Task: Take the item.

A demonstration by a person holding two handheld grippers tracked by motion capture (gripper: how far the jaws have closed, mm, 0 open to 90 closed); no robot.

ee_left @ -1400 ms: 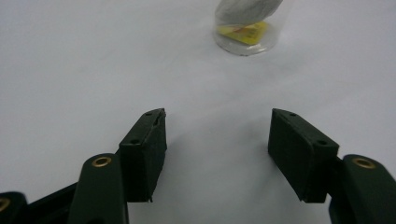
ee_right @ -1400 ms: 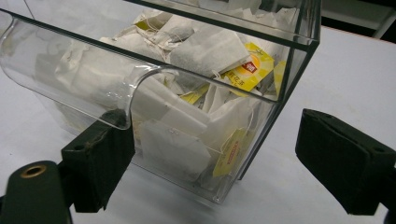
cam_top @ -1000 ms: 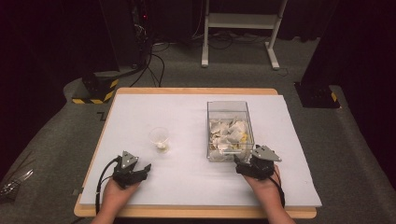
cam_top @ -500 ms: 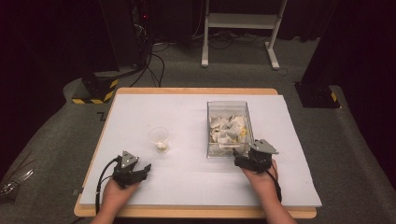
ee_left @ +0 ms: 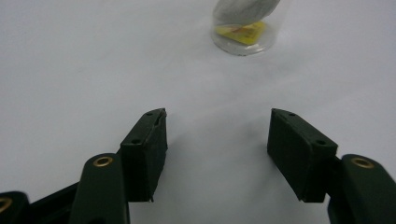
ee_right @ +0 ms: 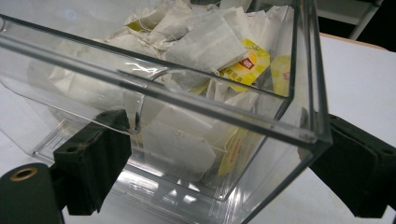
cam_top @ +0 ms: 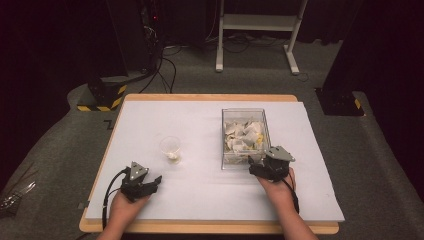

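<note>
The right gripper (cam_top: 256, 167), jaws spread and nothing pinched, is straddling the clear box's (ee_right: 306, 70) near corner and should be rising over the rim toward the tea bags (ee_right: 205, 42), while the left gripper (ee_left: 217, 154) is waiting spread and empty short of the cup (ee_left: 245, 28).

Left gripper view. The left tongs (ee_left: 217, 126) rose from the bottom edge with their 2 black jaws standing well apart and nothing between them. Each jaw ended in a blocky black pad with small screw holes, and a brass-coloured pivot pin showed on each arm behind it. Beneath and ahead lay the plain white worktop (ee_left: 84, 60). At the top edge, well beyond the jaw tips, stood a small clear cup (ee_left: 245, 35), cut off by the frame; inside it lay a tea bag (ee_left: 245, 10) of pale paper with a yellow tag (ee_left: 238, 31) under it.
</note>
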